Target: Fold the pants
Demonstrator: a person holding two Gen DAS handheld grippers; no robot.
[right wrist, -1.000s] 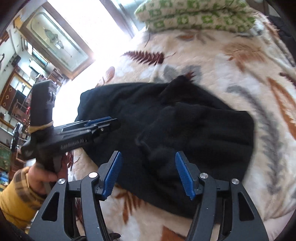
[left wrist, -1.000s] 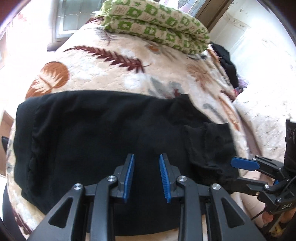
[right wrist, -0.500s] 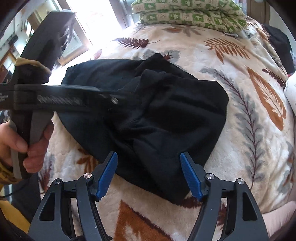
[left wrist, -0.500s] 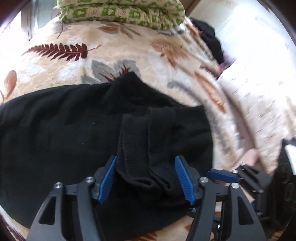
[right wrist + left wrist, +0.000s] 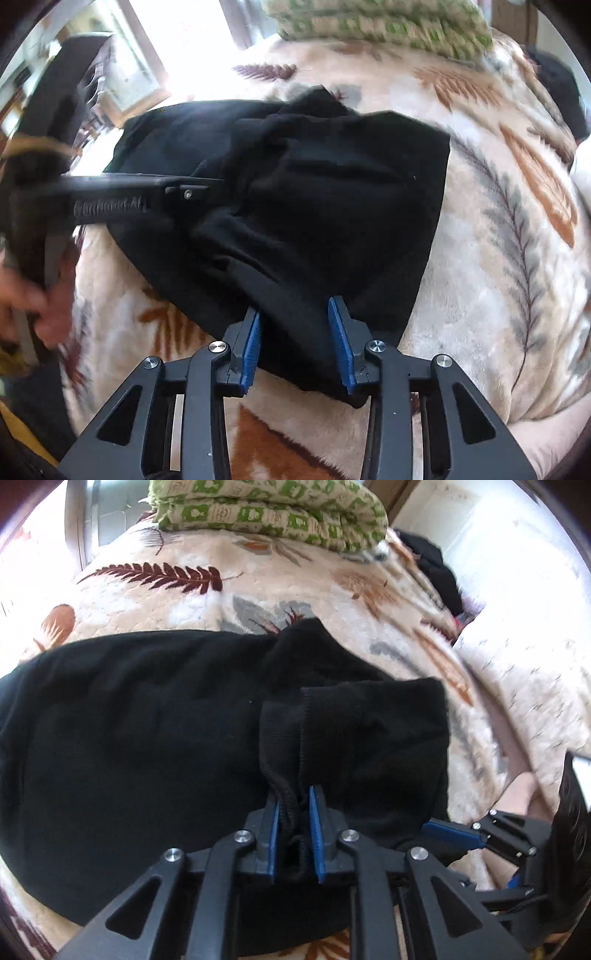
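Note:
Black pants (image 5: 147, 731) lie across a leaf-print blanket (image 5: 192, 602), with the cuff ends folded back on top at the right. My left gripper (image 5: 294, 805) is shut on a bunched cuff edge of the pants. My right gripper (image 5: 295, 321) straddles the near corner of the pants (image 5: 332, 192); its jaws are partly closed around the fabric with a gap still showing. The left gripper also shows in the right wrist view (image 5: 207, 186), and the right gripper shows in the left wrist view (image 5: 428, 827).
A folded green-patterned quilt (image 5: 273, 509) lies at the far end of the bed. A dark garment (image 5: 439, 572) lies at the far right. A window (image 5: 147, 44) is at the left.
My left gripper moved onto the folded cuff and closed on it. My right gripper moved forward over the near corner and its jaws narrowed.

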